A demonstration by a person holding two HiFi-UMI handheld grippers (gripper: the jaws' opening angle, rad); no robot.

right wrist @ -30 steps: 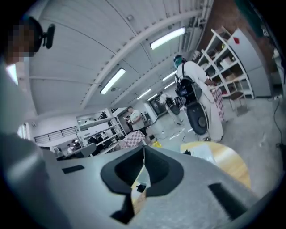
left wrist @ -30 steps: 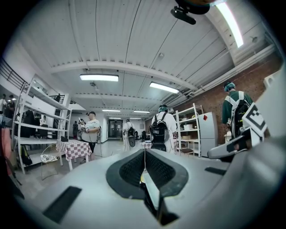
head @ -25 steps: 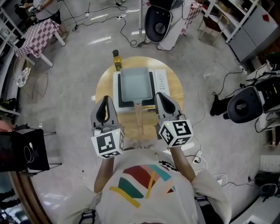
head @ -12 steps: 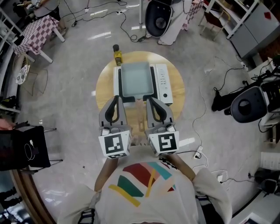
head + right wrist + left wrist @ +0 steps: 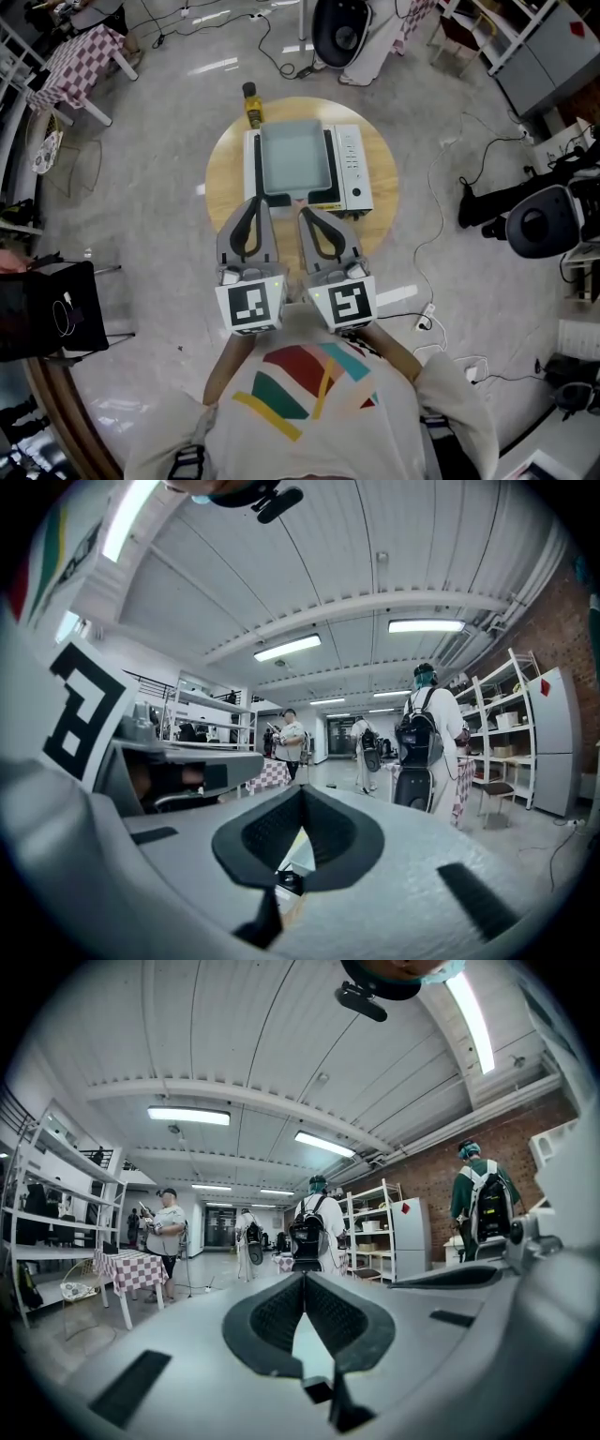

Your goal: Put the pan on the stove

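Note:
A grey rectangular pan [image 5: 294,157] sits on the white stove [image 5: 352,169], which stands on a round wooden table [image 5: 225,178]. The pan's handle points toward me and is mostly hidden behind the grippers. My left gripper [image 5: 253,201] and right gripper [image 5: 306,210] hang side by side above the table's near edge, just short of the pan. Both are shut with nothing between their jaws. In the left gripper view the left gripper [image 5: 305,1277] tilts up toward the room, as does the right gripper [image 5: 302,791] in its own view.
A yellow oil bottle [image 5: 251,103] stands at the table's far left edge beside the stove. Cables and black machines [image 5: 539,220] lie on the floor to the right. A black case [image 5: 47,314] is at the left. People [image 5: 314,1227] stand farther back.
Both grippers have moved inward, closer together, and now sit near the middle over the table's near edge. The pan has stayed on the stove.

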